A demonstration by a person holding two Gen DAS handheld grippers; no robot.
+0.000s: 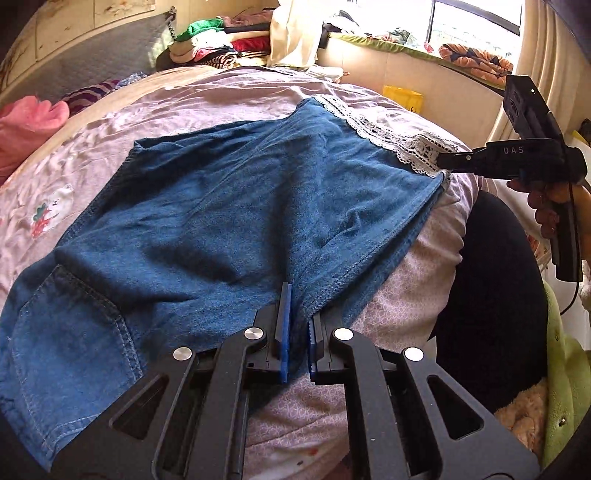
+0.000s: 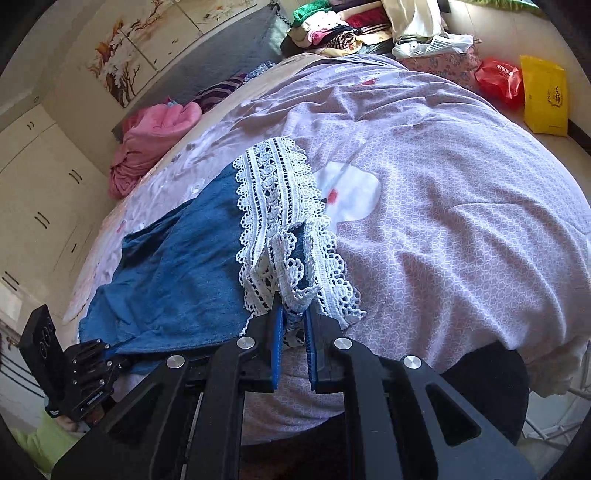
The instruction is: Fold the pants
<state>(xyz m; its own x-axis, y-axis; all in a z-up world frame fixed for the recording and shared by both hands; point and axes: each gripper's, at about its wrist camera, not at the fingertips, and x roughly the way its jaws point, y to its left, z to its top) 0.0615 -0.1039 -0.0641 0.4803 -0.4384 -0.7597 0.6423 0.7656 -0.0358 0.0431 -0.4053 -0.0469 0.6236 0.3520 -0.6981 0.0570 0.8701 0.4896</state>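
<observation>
Left gripper (image 1: 297,314) and right gripper (image 2: 295,317) both clenched on denim pants (image 1: 229,206).

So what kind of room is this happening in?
Most likely a bedroom: a bed under a pale lilac patterned cotton cover, cream built-in wardrobe doors, and a pile of folded colourful clothes near its head.

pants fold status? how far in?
Done: the denim pants lie doubled lengthwise on the bed, lace cuffs stacked. In hand: left gripper is shut on the denim's near edge, right gripper on the lace hem. Left: the crosswise folds; the pants are at full length.
</observation>
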